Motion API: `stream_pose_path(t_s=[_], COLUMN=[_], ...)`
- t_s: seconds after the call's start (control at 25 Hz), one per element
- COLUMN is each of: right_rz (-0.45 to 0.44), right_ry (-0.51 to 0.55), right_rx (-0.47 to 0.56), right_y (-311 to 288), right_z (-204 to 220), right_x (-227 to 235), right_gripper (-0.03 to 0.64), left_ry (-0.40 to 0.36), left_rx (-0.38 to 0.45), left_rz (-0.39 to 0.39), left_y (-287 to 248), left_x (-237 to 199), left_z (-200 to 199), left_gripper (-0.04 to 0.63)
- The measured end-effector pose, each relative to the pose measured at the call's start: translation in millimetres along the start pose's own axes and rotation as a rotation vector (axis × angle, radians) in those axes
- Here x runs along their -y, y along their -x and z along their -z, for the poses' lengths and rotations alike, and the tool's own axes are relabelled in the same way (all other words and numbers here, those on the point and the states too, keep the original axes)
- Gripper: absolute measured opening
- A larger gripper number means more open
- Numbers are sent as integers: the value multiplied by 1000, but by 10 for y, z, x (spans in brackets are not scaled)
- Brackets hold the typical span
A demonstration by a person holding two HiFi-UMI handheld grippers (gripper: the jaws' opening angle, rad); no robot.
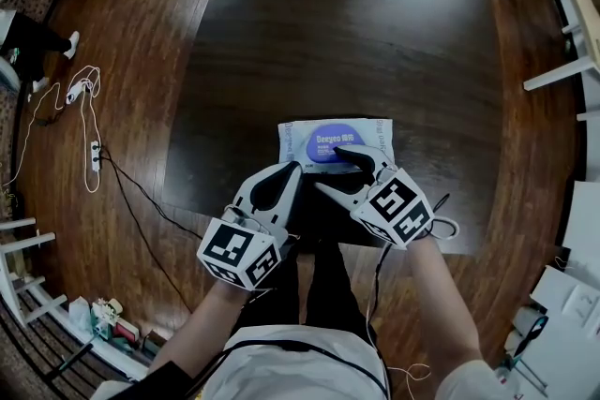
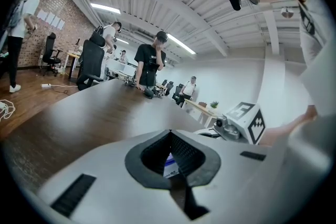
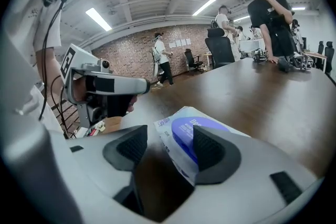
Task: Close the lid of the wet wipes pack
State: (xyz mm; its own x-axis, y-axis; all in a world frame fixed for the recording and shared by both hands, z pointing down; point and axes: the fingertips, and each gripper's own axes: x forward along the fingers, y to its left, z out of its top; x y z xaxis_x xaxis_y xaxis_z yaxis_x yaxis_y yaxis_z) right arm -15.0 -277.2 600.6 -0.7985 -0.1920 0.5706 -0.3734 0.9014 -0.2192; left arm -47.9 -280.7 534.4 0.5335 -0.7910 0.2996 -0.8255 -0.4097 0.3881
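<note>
The wet wipes pack (image 1: 335, 143) is white with a blue oval lid (image 1: 330, 142) that lies flat on its top. It rests on the dark table (image 1: 347, 33) close to the near edge. My right gripper (image 1: 328, 169) is open over the pack's near side, its far finger (image 1: 361, 155) lying across the lid and its near finger off the pack. In the right gripper view the pack (image 3: 181, 131) sits partly under the right-hand jaw. My left gripper (image 1: 295, 167) is shut and empty, just left of the pack's near corner. A sliver of the pack (image 2: 168, 164) shows between its pads.
The table's near edge (image 1: 309, 244) is right under both grippers. Cables and a power strip (image 1: 94, 155) lie on the wooden floor at left; white furniture legs (image 1: 562, 70) stand at right. People (image 2: 149, 63) and an office chair (image 2: 89, 63) are at the table's far end.
</note>
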Motion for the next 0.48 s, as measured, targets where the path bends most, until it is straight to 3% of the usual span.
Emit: stream_pose_path(t_s=[0.48], right_rz=[46], right_ry=[25], right_rx=[-130], right_y=[-156], right_z=[202], right_x=[12], right_gripper=[272], left_ry=[5], left_rx=[11], left_rz=[16], left_y=[27], left_x=[-4], left_z=[-106], left_gripper=[2])
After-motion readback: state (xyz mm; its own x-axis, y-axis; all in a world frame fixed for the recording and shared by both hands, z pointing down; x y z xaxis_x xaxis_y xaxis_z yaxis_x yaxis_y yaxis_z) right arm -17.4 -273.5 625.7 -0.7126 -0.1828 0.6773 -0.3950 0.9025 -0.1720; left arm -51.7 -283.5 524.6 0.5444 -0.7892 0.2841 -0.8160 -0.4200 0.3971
